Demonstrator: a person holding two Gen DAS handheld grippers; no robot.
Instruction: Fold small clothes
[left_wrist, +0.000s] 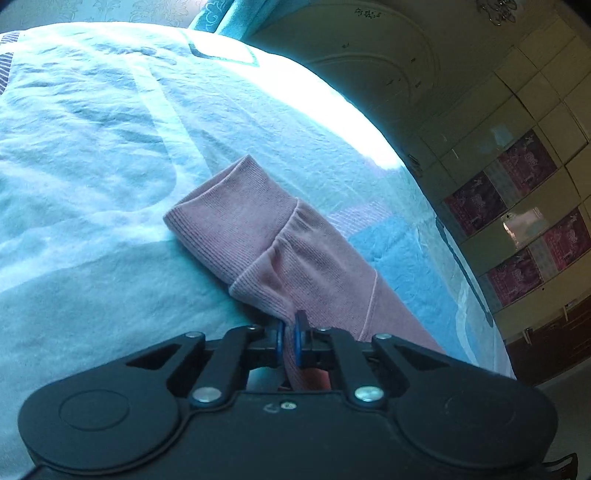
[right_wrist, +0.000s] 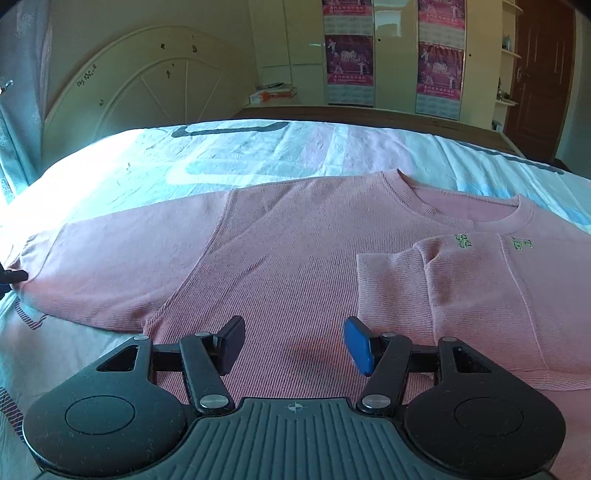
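A pink long-sleeved sweatshirt (right_wrist: 280, 236) lies flat on the bed, collar toward the far side. One sleeve (right_wrist: 480, 295) is folded across the chest at the right. The other sleeve (right_wrist: 110, 266) stretches out to the left. In the left wrist view that sleeve (left_wrist: 266, 251) ends in a ribbed cuff, and my left gripper (left_wrist: 290, 330) is shut on the sleeve's edge just below the cuff. Its black tip (right_wrist: 14, 276) shows at the far left of the right wrist view. My right gripper (right_wrist: 293, 341) hovers open over the sweatshirt's lower body, nothing between its fingers.
The bed has a pale blue and white patterned sheet (left_wrist: 92, 147). A cream arched headboard (right_wrist: 147, 85) stands at the far left. Wardrobes with posters (right_wrist: 349, 59) and a dark door (right_wrist: 539, 74) line the back wall. The bed's edge (left_wrist: 469, 273) runs close to the sleeve.
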